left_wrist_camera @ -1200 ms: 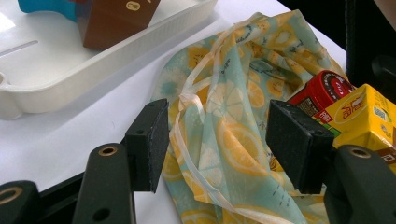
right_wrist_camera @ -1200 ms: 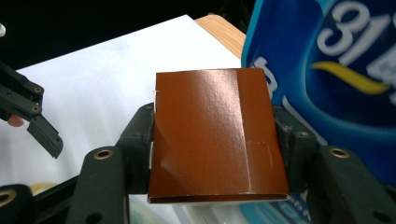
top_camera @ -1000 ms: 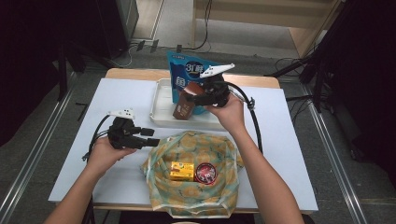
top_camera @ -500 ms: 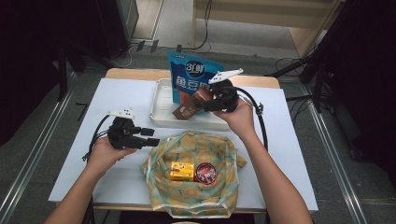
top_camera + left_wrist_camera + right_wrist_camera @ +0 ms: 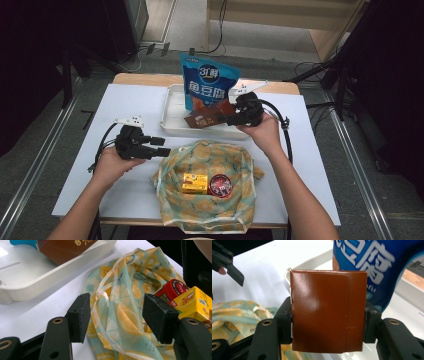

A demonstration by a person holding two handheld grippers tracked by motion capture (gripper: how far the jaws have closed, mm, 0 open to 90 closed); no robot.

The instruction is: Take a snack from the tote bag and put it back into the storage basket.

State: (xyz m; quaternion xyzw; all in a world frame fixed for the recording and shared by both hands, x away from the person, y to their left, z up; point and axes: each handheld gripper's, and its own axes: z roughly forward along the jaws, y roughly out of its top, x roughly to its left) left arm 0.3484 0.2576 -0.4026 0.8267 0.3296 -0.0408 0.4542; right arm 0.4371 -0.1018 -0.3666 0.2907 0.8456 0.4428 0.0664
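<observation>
My right gripper [image 5: 222,116] is shut on a glossy brown box [image 5: 205,119], holding it low over the near edge of the white tray [image 5: 172,107]. In the right gripper view both pads press the sides of the brown box [image 5: 328,312]. Behind it, a blue snack bag [image 5: 209,82] stands upright in the tray. My left gripper [image 5: 161,146] is open with nothing between its jaws, just left of a lemon-print cloth bag [image 5: 205,210]. A yellow box [image 5: 195,182] and a red-lidded tin [image 5: 220,184] lie on the cloth. The cloth's drawstring [image 5: 105,290] lies beyond the open left gripper [image 5: 117,315].
The white table top [image 5: 125,100] has bare room on the left and far right. A black cable [image 5: 285,135] loops from the right gripper across the table. The tray's left half [image 5: 30,282] holds nothing. Dark stands and floor rails flank the table.
My right hand has moved a little right and down with the brown box, which now lies lower and flatter over the tray. The left hand has kept still.
</observation>
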